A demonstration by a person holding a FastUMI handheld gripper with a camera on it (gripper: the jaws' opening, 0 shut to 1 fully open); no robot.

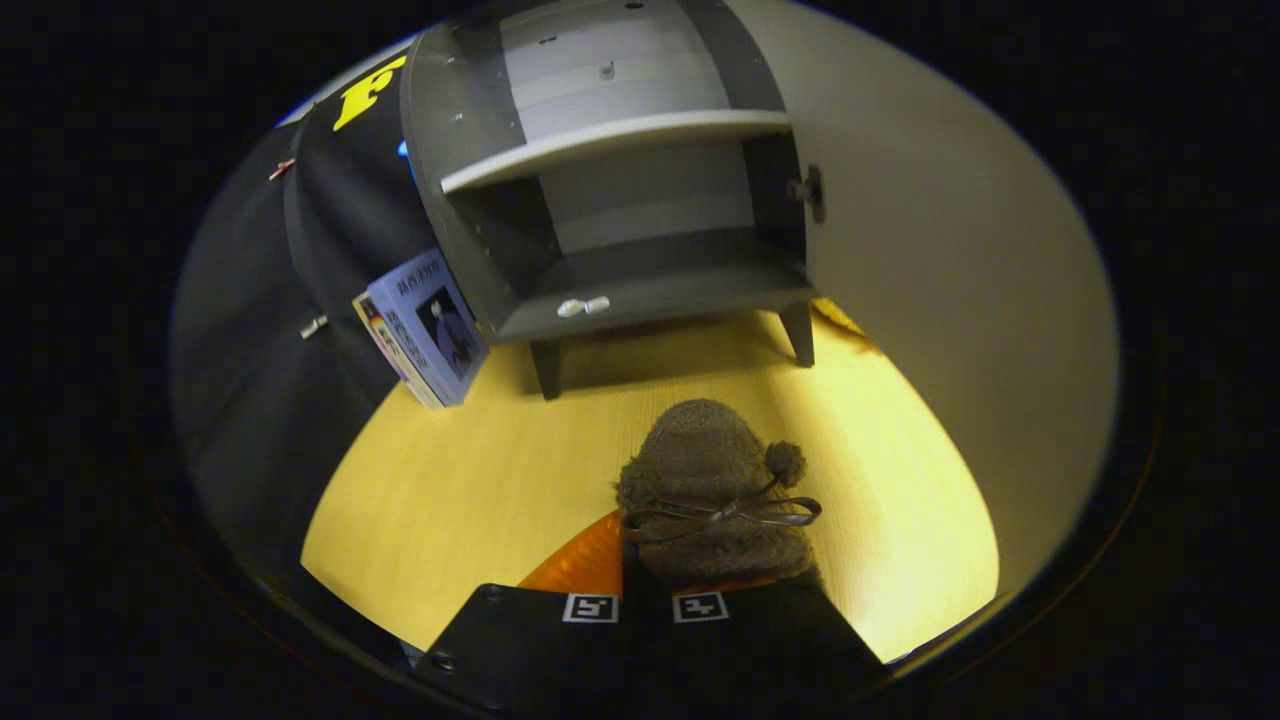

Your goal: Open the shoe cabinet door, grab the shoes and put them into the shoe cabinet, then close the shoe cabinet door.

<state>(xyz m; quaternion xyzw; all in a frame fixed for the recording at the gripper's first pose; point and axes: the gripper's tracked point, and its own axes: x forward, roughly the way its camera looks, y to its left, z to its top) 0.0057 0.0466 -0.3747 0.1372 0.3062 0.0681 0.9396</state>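
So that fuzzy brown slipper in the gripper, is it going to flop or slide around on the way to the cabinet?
The slipper looks soft and fleecy, so it will probably sag a bit rather than stay stiff. It seems light. Its fuzzy surface should grip well between the gripper fingers, so slipping seems unlikely. The bow may dangle and could snag.

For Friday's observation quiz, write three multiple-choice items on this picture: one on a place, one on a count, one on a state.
1. Where is the shoe?
A. on the shelf
B. between the gripper fingers, before the cabinet
C. under the cabinet

2. How many cabinet compartments show?
A. two
B. four
C. five

3. The cabinet door is:
A. shut
B. open
C. missing

Answers:
1 B, the fingers flank the shoe above the floor.
2 A, one shelf splits the inside.
3 B, the interior is exposed and the door stands aside.
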